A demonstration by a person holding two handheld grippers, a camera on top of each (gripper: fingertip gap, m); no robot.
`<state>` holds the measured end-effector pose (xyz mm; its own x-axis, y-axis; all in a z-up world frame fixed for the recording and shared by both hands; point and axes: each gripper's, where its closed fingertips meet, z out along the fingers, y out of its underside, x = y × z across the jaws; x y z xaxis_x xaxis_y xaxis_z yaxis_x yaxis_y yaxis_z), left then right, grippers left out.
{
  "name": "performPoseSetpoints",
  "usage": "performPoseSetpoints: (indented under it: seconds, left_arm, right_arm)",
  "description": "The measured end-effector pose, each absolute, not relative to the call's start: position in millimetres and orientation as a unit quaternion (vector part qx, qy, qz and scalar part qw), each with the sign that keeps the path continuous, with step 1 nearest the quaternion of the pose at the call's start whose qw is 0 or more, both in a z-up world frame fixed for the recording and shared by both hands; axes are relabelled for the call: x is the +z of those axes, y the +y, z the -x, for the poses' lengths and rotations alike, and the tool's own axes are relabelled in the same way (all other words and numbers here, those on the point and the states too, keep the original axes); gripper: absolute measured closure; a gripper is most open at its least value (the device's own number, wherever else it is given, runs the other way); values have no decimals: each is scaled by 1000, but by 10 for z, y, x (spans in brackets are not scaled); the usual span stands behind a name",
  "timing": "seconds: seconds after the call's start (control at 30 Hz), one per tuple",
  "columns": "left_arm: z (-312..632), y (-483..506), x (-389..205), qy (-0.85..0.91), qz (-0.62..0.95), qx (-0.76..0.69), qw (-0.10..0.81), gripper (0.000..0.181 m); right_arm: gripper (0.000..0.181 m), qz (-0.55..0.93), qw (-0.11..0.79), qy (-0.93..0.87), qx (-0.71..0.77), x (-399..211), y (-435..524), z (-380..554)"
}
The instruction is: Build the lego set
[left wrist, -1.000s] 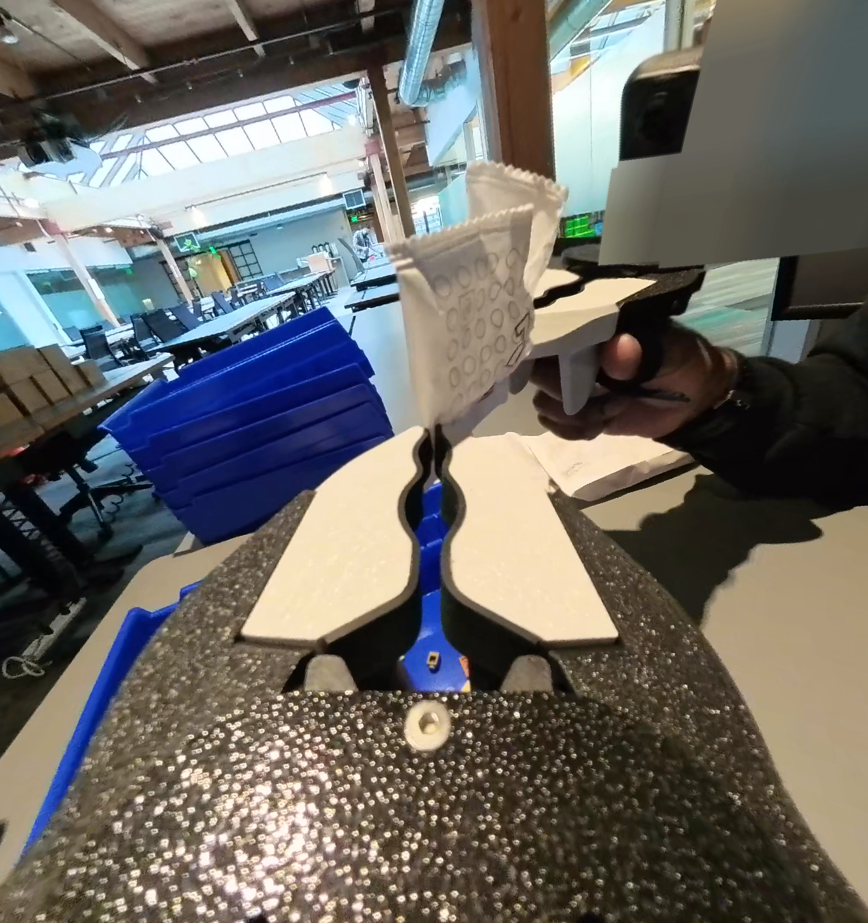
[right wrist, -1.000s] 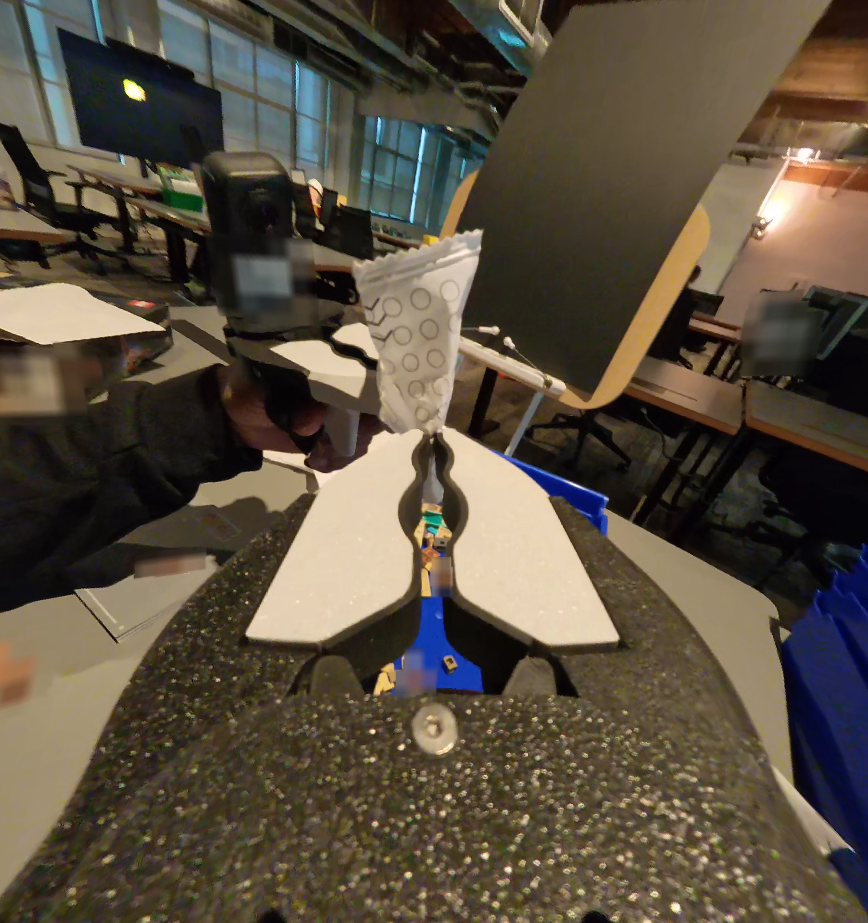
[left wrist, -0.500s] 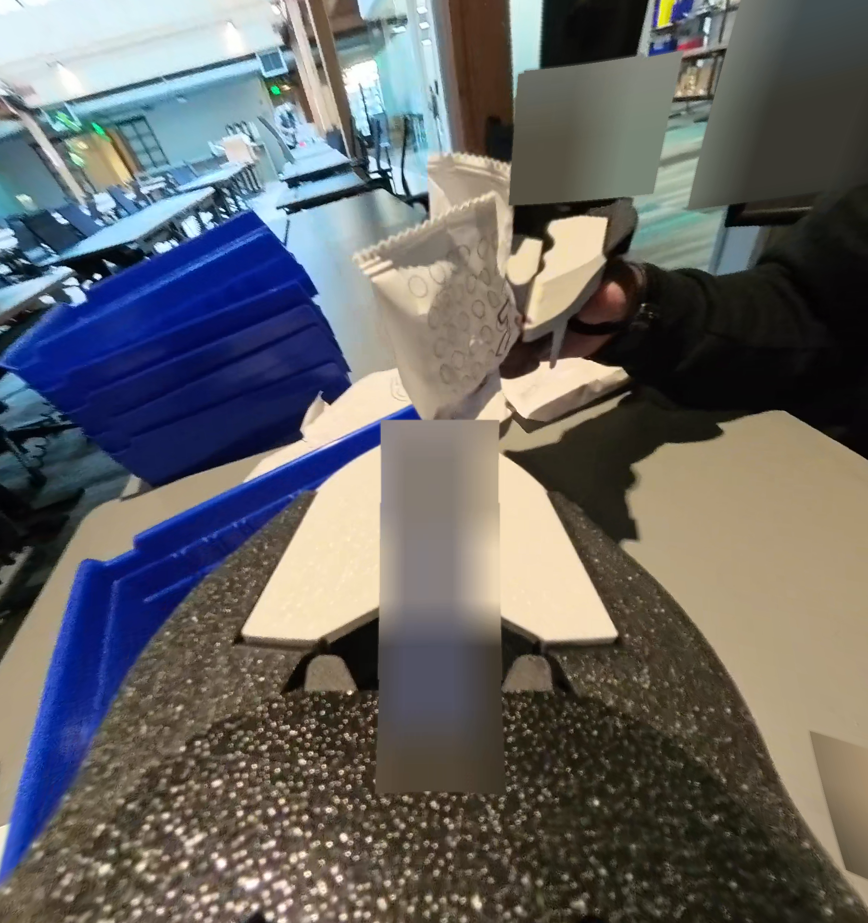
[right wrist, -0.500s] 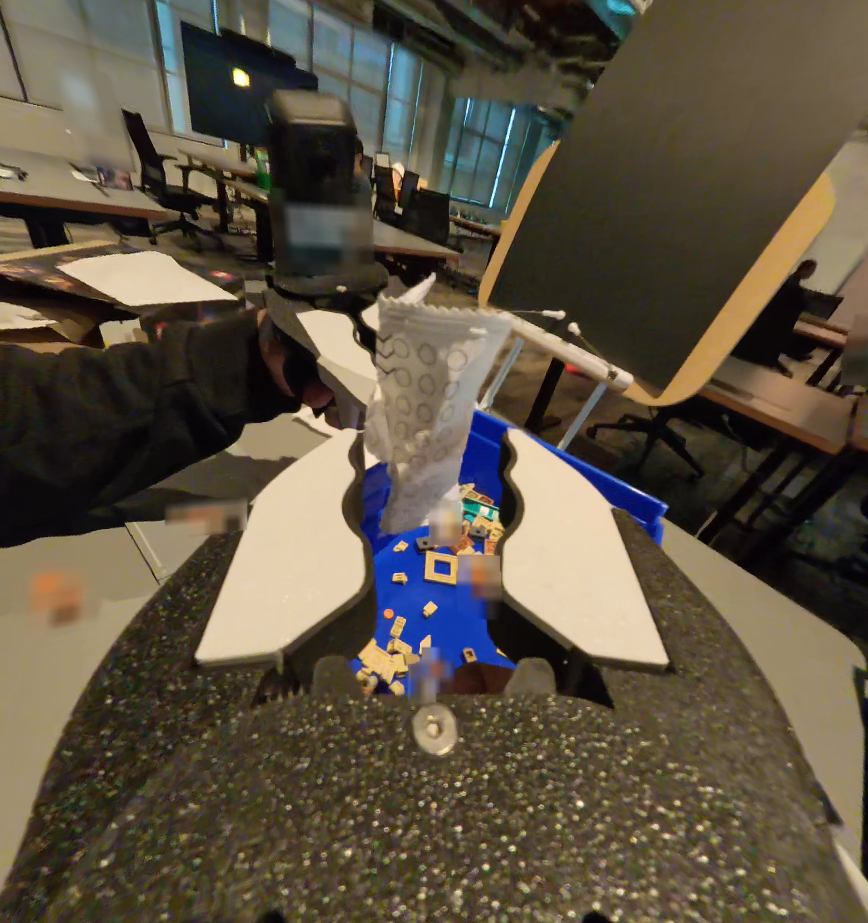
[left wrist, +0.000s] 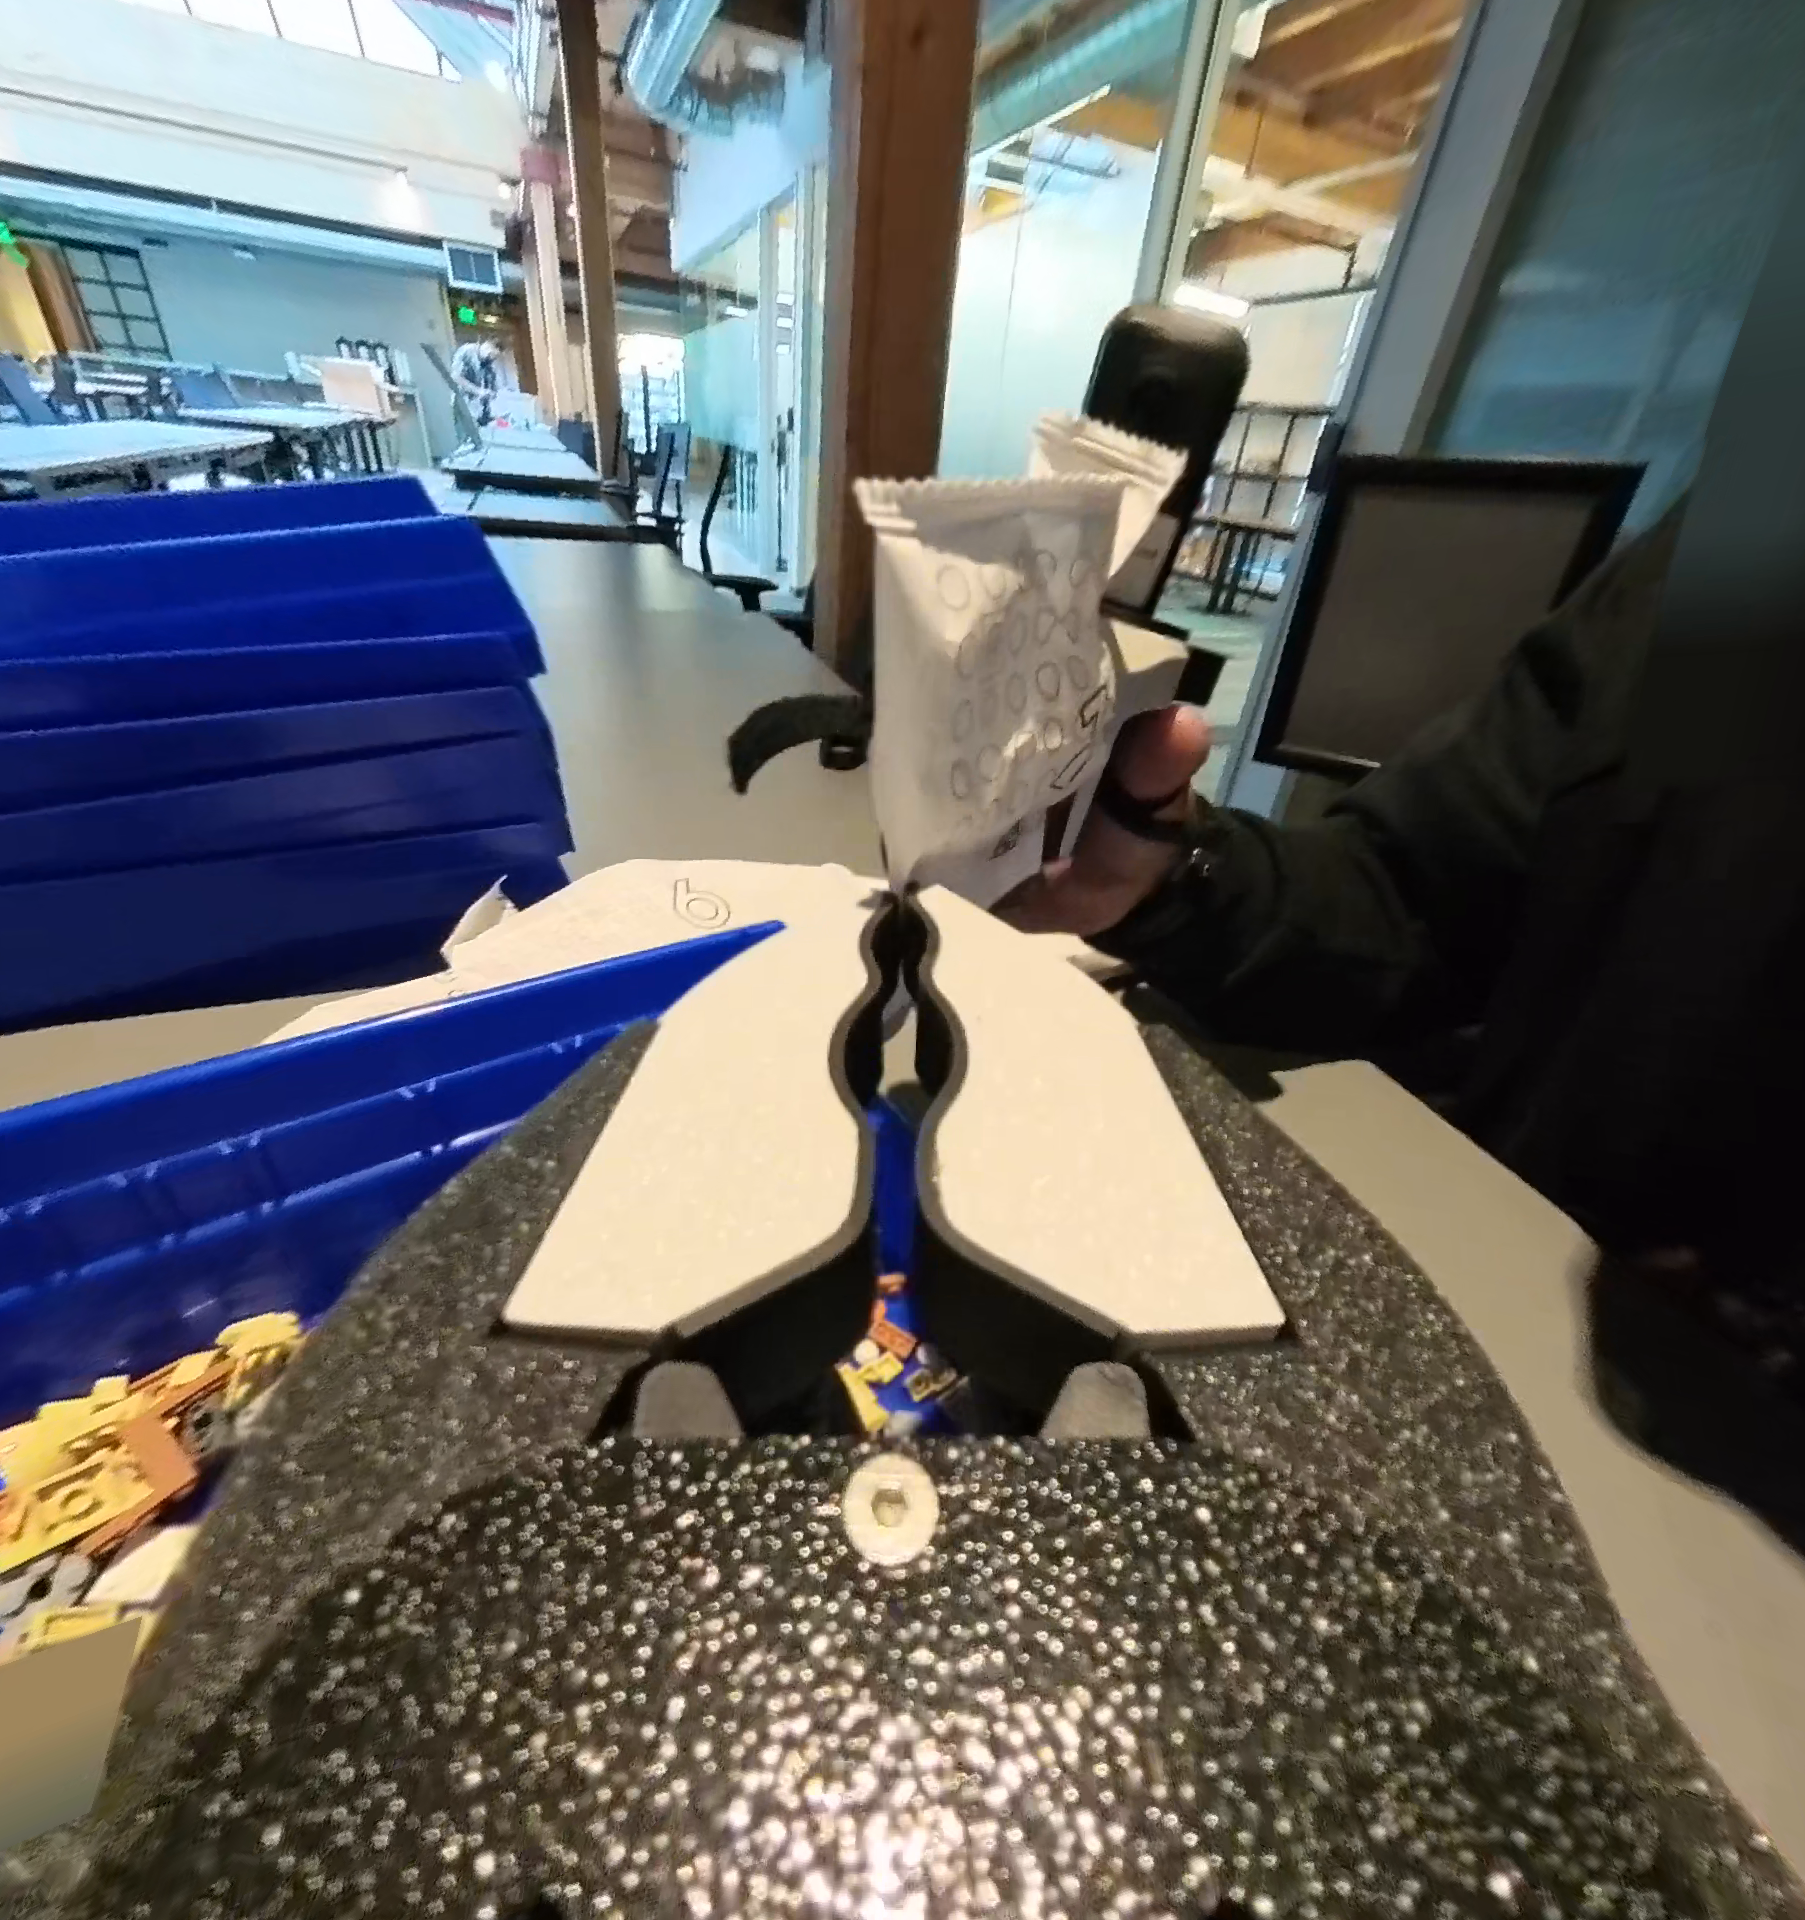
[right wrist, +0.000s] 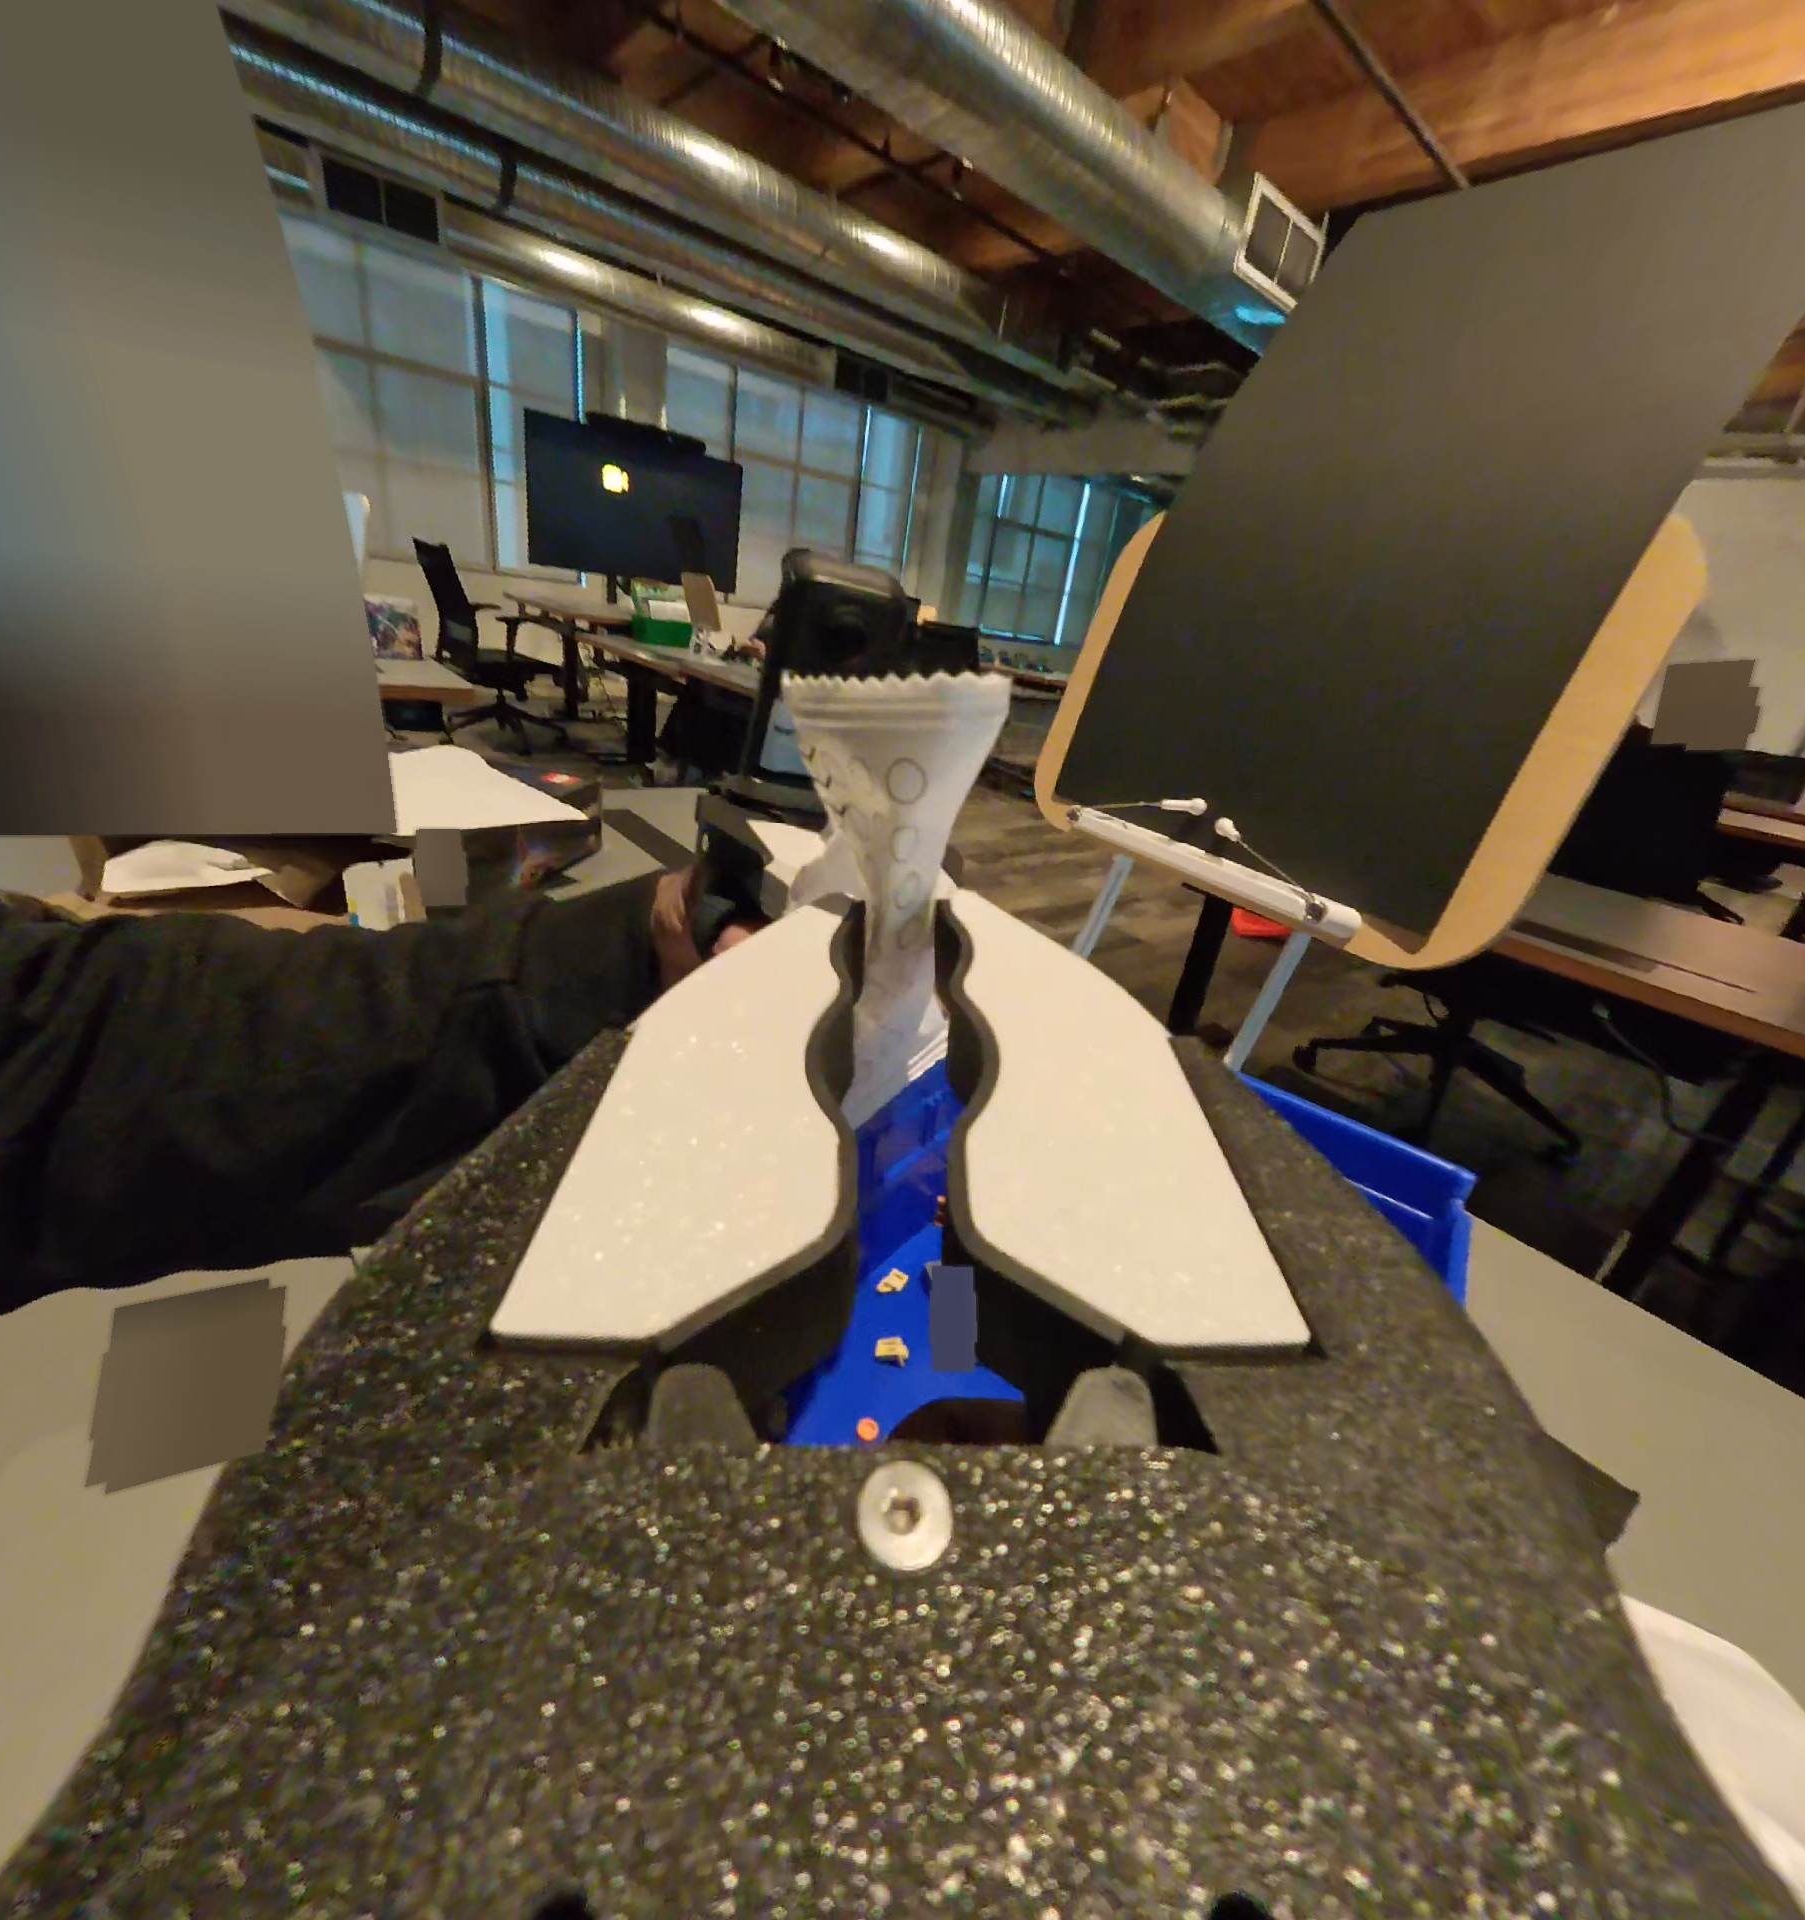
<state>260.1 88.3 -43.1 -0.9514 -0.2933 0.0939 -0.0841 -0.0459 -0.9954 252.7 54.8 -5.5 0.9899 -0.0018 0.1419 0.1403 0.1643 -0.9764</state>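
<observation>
The right gripper (right wrist: 893,940), spread wide half a second ago, closes again around the bag (right wrist: 898,821); the left gripper (left wrist: 900,914) pinches its bottom corner (emptying over the bin (left wrist: 254,1132) looks nearly done).

**Left gripper pinches the paper bag over the blue bin**

We see our left gripper (left wrist: 899,902) closed at the tips on the bottom corner of a white paper bag (left wrist: 991,686) printed with circles, which stands upright above it. Just behind the bag, the other hand (left wrist: 1116,821) holds the right gripper (left wrist: 1137,665); its fingertips are hidden. Below us lies a blue bin (left wrist: 378,1081) with tan and yellow lego pieces (left wrist: 98,1475). Torn white bags (left wrist: 659,925) rest on the grey table (left wrist: 659,707) beyond the bin, near stacked blue bins (left wrist: 233,717).
</observation>
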Motion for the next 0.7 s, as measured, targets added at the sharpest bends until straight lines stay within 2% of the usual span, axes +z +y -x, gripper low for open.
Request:
performPoseSetpoints:
  seconds: [0.4,0.53,0.7]
  left_arm:
    - [-2473,856,-360,667,111,-736,30,181]
    - [-2503,868,-357,671,118,-731,46,181]
    - [-2547,899,-321,671,132,-727,65,181]
  right_arm:
    - [179,591,798,-54,106,-29,484,-2463]
    - [162,613,782,-37,107,-76,502,-2524]
    - [155,670,739,-37,49,-210,557,-2576]
